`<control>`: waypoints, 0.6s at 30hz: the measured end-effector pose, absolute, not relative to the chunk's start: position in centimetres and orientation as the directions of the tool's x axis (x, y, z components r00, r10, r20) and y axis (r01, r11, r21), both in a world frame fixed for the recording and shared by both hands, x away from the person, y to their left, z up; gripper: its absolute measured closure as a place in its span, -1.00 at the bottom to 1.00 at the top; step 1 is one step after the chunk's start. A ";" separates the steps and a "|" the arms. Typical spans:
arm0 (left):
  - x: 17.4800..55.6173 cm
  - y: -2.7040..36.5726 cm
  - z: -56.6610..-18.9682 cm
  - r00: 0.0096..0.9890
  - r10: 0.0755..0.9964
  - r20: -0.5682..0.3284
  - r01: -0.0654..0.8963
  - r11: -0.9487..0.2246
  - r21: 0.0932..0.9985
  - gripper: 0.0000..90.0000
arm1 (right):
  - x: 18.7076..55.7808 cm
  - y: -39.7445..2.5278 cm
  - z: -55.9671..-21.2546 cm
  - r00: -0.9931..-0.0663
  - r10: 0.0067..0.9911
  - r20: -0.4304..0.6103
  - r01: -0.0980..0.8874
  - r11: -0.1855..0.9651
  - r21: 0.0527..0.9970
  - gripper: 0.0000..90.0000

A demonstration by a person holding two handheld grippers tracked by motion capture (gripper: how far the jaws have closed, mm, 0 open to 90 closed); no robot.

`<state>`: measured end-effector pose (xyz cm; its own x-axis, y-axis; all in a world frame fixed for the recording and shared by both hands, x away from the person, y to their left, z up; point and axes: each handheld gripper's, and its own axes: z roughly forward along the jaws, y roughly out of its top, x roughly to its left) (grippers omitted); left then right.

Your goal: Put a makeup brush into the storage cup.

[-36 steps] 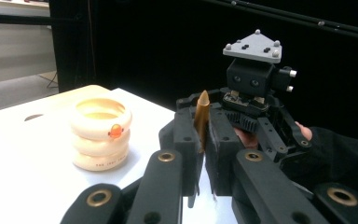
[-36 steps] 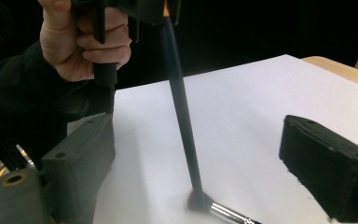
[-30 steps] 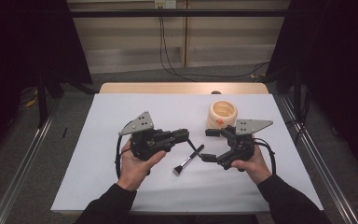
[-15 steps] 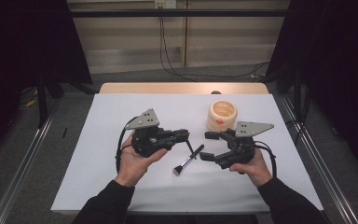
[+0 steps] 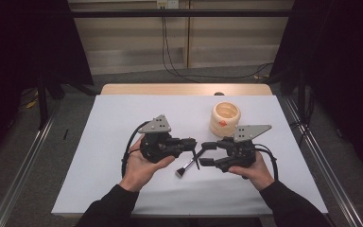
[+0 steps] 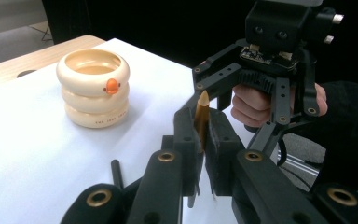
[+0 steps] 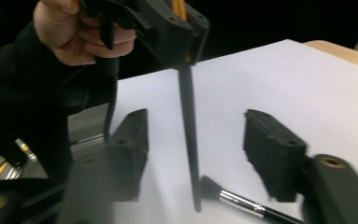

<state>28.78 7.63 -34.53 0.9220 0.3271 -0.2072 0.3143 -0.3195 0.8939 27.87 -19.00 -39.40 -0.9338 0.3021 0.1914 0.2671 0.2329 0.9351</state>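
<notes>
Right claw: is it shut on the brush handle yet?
No, in the right gripper view the right claw stands wide open, the thin black brush handle hanging untouched in the gap, held above by the left claw.

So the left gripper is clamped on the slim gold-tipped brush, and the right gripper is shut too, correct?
Not quite. The left gripper is clamped on the slim brush, but the right gripper is open: the right gripper view shows its jaws standing wide apart on either side of the brush handle.

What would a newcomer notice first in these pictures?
Probably the left gripper at mid-table, its jaws shut on a thin brush with a gold tip and a black handle. Facing it, the right gripper stands with its jaws wide open, and a second brush lies on the white table between them. A cream ringed cup with an orange spot stands behind.
</notes>
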 end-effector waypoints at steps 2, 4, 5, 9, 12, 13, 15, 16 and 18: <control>28.7 7.4 -34.6 0.923 0.325 -0.206 0.316 -0.336 0.887 0.88 | 27.8 -18.8 -39.5 -0.934 0.301 0.191 0.269 0.245 0.931 0.01; 28.6 7.2 -34.7 0.925 0.315 -0.211 0.316 -0.332 0.889 0.88 | 27.8 -18.7 -39.5 -0.935 0.295 0.195 0.273 0.250 0.929 0.04; 28.6 7.1 -34.7 0.927 0.311 -0.211 0.314 -0.335 0.888 0.88 | 27.8 -18.6 -39.6 -0.936 0.293 0.194 0.272 0.254 0.928 0.10; 28.4 6.7 -34.9 0.928 0.306 -0.214 0.315 -0.334 0.888 0.88 | 27.7 -18.3 -39.6 -0.943 0.269 0.195 0.267 0.268 0.926 0.28; 28.4 6.5 -35.1 0.927 0.303 -0.221 0.322 -0.339 0.884 0.88 | 27.6 -18.1 -39.6 -0.948 0.256 0.191 0.261 0.278 0.924 0.44; 28.4 6.5 -35.1 0.927 0.305 -0.217 0.319 -0.343 0.884 0.88 | 27.6 -18.0 -39.6 -0.948 0.254 0.195 0.263 0.274 0.925 0.48; 28.4 6.5 -35.2 0.928 0.299 -0.222 0.321 -0.341 0.884 0.88 | 27.6 -17.9 -39.6 -0.949 0.250 0.191 0.260 0.281 0.924 0.54; 28.4 6.5 -35.2 0.927 0.301 -0.222 0.322 -0.339 0.884 0.88 | 27.6 -17.9 -39.6 -0.949 0.250 0.193 0.261 0.281 0.923 0.56; 28.4 6.4 -35.3 0.927 0.297 -0.228 0.326 -0.337 0.883 0.88 | 27.7 -17.9 -39.7 -0.948 0.250 0.196 0.266 0.284 0.921 0.63</control>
<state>28.41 6.43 -35.33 0.9272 0.2969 -0.2284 0.3256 -0.3374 0.8833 27.68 -17.89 -39.66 -0.9481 0.2501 0.1964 0.2657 0.2840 0.9213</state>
